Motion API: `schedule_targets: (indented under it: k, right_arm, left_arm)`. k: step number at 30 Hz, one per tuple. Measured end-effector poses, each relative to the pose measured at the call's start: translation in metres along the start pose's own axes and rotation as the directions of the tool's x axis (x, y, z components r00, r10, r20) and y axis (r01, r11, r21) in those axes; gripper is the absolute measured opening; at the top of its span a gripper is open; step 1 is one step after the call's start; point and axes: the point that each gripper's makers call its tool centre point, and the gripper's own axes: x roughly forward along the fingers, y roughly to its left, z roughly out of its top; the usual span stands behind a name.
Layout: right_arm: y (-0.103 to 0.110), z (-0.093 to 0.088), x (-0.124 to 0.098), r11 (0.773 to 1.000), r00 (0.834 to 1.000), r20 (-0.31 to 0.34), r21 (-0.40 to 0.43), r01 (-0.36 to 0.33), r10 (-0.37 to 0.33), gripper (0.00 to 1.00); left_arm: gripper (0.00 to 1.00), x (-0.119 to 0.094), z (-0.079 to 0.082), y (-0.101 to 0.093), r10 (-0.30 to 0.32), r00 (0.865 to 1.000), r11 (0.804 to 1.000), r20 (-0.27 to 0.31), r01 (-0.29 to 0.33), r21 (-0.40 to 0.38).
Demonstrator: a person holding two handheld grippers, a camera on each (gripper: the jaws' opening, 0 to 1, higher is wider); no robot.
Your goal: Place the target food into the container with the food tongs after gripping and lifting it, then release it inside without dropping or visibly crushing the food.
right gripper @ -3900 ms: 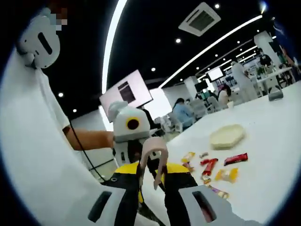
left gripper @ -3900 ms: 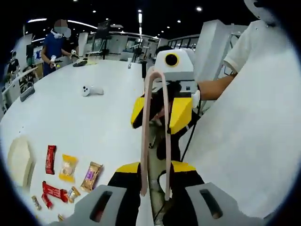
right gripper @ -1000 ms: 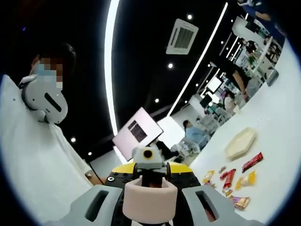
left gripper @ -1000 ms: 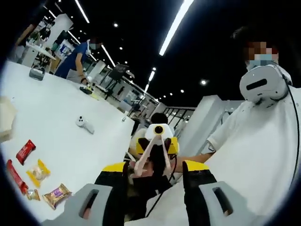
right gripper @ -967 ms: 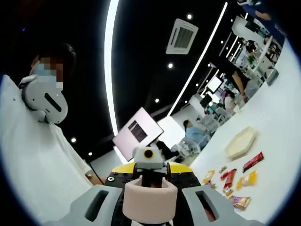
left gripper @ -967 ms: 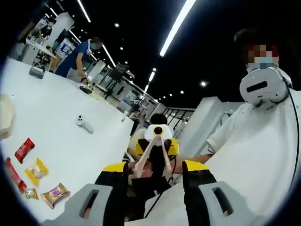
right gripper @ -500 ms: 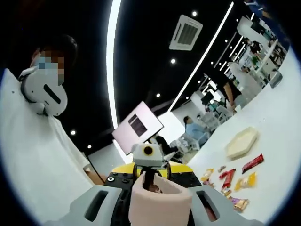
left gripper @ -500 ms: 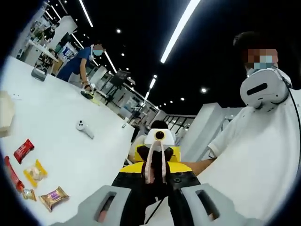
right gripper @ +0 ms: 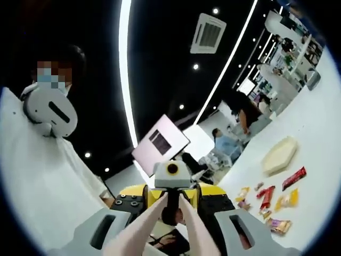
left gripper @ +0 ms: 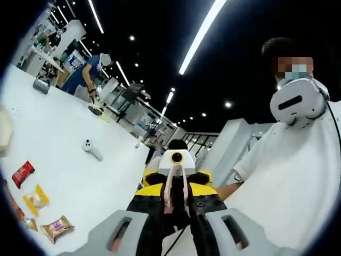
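White table (left gripper: 64, 160); pink tongs (left gripper: 176, 186) held narrow by both grippers; container (right gripper: 279, 154) distant.

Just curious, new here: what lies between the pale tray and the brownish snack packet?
In the right gripper view, a long red bar, another red packet and a yellow packet lie between the pale tray and the brownish packet.

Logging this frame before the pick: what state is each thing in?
Food tongs: held between both grippers, off the table.
Left gripper: shut on the tongs.
Right gripper: shut on the tongs.
Container: on the table, looks empty.
Snack packets: lying on the table, untouched.
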Motion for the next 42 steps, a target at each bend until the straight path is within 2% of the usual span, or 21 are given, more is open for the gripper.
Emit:
schedule_targets:
  k: [2, 5, 15, 22, 30, 32, 34, 36, 42]
  right_arm:
    - [-0.001, 0.001, -0.002, 1.000, 1.000, 0.004, 0.003, 0.006, -0.006, 0.36]
    - [-0.001, 0.000, -0.004, 1.000, 1.000, -0.005, 0.003, 0.005, -0.005, 0.31]
    - [-0.003, 0.003, -0.005, 1.000, 1.000, 0.011, 0.021, 0.012, -0.012, 0.32]
    - [-0.004, 0.008, -0.006, 0.999, 0.999, 0.037, 0.048, 0.014, -0.016, 0.34]
    - [-0.003, 0.009, -0.007, 0.999, 1.000, 0.004, -0.034, 0.028, -0.028, 0.35]
    - [-0.005, 0.007, -0.006, 0.998, 0.999, -0.016, -0.058, 0.037, -0.038, 0.36]
    - [-0.003, 0.001, -0.002, 0.997, 0.997, -0.063, -0.077, 0.032, -0.036, 0.35]
    - [-0.002, 0.000, -0.001, 0.996, 0.998, -0.063, -0.086, 0.023, -0.028, 0.34]
    - [-0.007, 0.009, -0.007, 0.998, 0.999, -0.025, -0.050, 0.026, -0.028, 0.33]
  left_arm:
    - [0.15, 0.001, 0.001, 0.000, -0.001, 1.000, 1.000, 0.010, 0.002, -0.006]
    - [0.14, 0.002, 0.004, 0.000, -0.005, 1.000, 1.000, 0.028, 0.005, -0.006]
    - [0.15, 0.005, 0.006, 0.001, -0.003, 0.998, 1.000, 0.060, 0.002, 0.007]
    - [0.17, 0.008, 0.011, 0.002, 0.003, 0.993, 1.000, 0.115, -0.003, -0.005]
    - [0.21, 0.009, 0.011, 0.001, 0.006, 0.995, 0.999, 0.104, -0.009, 0.036]
    - [0.22, 0.006, 0.010, 0.003, 0.024, 0.995, 0.997, 0.093, -0.031, 0.069]
    - [0.22, 0.001, 0.006, 0.001, 0.030, 0.997, 0.996, 0.075, -0.036, 0.077]
    - [0.21, -0.002, 0.006, -0.002, 0.026, 0.997, 0.995, 0.078, -0.033, 0.097]
    - [0.20, 0.005, 0.011, 0.002, 0.030, 0.994, 0.998, 0.110, -0.036, 0.054]
